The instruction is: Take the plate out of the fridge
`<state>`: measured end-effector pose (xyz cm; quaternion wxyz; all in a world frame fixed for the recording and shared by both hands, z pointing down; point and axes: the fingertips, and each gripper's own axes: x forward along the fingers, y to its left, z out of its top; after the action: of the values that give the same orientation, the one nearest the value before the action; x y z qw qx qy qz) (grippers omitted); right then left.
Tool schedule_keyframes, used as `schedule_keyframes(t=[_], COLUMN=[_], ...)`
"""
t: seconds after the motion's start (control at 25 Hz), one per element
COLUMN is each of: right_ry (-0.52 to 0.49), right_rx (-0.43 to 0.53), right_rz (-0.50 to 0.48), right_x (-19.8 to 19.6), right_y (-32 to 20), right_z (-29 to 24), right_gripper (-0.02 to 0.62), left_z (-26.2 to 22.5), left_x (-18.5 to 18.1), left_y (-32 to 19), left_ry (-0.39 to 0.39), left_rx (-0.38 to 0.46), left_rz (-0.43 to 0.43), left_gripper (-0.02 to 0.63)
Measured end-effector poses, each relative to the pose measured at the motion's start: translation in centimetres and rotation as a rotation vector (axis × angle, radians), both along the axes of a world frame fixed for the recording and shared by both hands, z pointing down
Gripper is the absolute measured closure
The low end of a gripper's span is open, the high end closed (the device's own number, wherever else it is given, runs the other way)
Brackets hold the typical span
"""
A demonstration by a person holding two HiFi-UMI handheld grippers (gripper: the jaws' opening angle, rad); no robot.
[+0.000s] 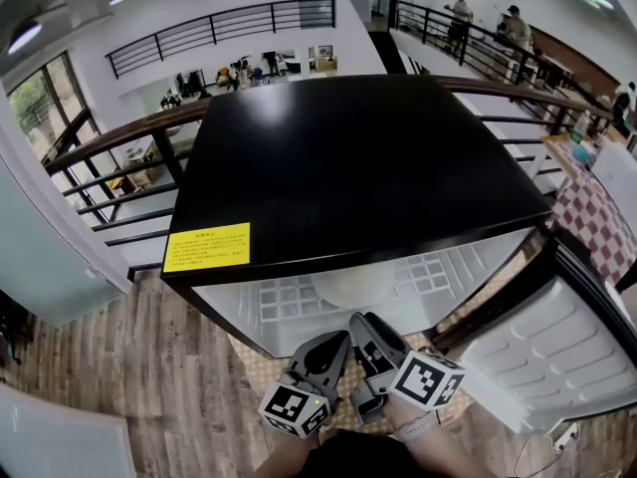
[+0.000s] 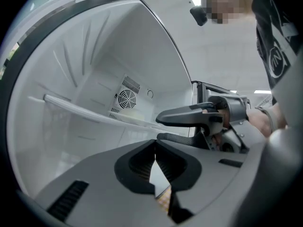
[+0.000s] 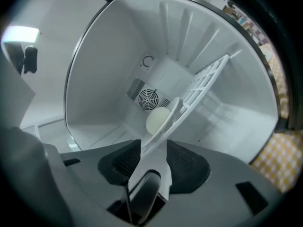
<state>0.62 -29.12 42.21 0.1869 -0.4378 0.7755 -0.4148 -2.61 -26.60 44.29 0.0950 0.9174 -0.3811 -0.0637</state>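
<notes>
white plastic fills the gap between the jaws of the right gripper point(image 3: 154, 150), which stand apart, neither pad pressing. that strip is judged to be the near rim of the plate point(image 3: 157, 119), though rim and wire shelf point(image 3: 208, 79) are hard to separate there. plate lies flat on the shelf, straight ahead, deeper in the fridge point(image 1: 358, 157). its plane crosses the gap at a slant, so the pads face its top and underside. left gripper point(image 2: 155, 148): jaws together, empty, alongside. right is nearer.

Pale round plate point(image 1: 356, 289), lying flat on white grid shelf point(image 1: 289, 299); black-topped fridge point(image 1: 358, 157), standing open, white inside
</notes>
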Motion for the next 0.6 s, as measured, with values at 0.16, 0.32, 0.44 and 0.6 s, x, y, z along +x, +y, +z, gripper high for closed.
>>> schedule_keyframes(t=[0.16, 0.32, 0.44, 0.6], right_ry=[-0.156, -0.24, -0.294, -0.298], right_rx=[-0.085, -0.149, -0.191, -0.227], right_rz=[0.071, 0.098, 0.115, 0.165], right_x=[0.9, 0.6, 0.2, 0.7], right_y=[-1.5, -2.8, -3.6, -4.2], right_z=[-0.3, -0.1, 0.4, 1.0], right_gripper=[0.41, 0.399, 0.399, 0.4], left_z=[-0.2, -0.3, -0.2, 0.0], left_x=[-0.3, -0.5, -0.9, -1.4], left_y=[-0.2, -0.2, -0.2, -0.2], left_ry=[-0.001, -0.009, -0.014, -0.017], left_rx=[0.003, 0.005, 0.003, -0.001], left_rz=[-0.01, -0.015, -0.024, -0.036], left_gripper=[0.597, 0.597, 0.597, 0.597])
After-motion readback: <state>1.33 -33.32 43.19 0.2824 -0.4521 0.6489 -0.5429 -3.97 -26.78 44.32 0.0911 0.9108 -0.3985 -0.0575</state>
